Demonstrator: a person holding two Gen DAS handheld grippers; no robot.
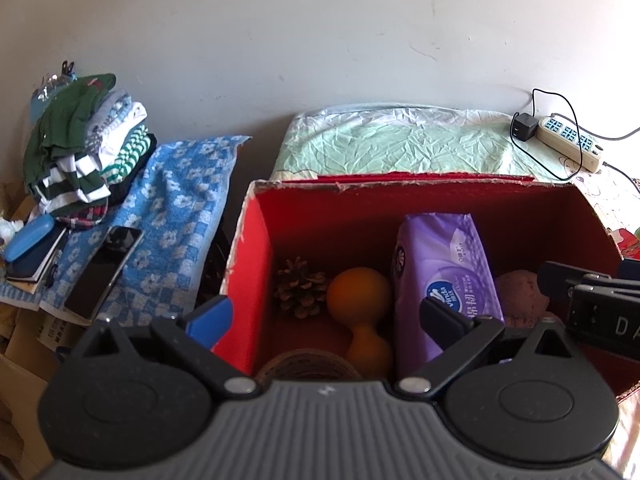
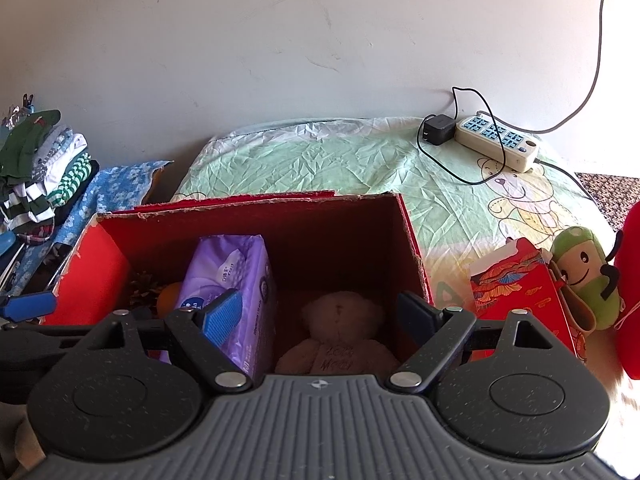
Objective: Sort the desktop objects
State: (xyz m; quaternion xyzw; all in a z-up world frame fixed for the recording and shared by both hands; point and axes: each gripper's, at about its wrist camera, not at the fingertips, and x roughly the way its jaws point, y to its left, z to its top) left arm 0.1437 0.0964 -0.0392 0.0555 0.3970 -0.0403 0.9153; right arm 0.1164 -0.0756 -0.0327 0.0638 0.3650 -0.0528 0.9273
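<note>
A red cardboard box stands open on the bed. Inside it lie a pine cone, an orange dumbbell-shaped toy, a purple tissue pack and a brown teddy bear. My left gripper hovers open over the box's left half with nothing between its fingers. My right gripper is open above the teddy bear, also holding nothing. A woven round object shows at the box's near edge.
Folded clothes, a blue glasses case and a phone lie on a blue checked towel at the left. A power strip with a charger sits at the back. A red gift bag and green plush toy are at the right.
</note>
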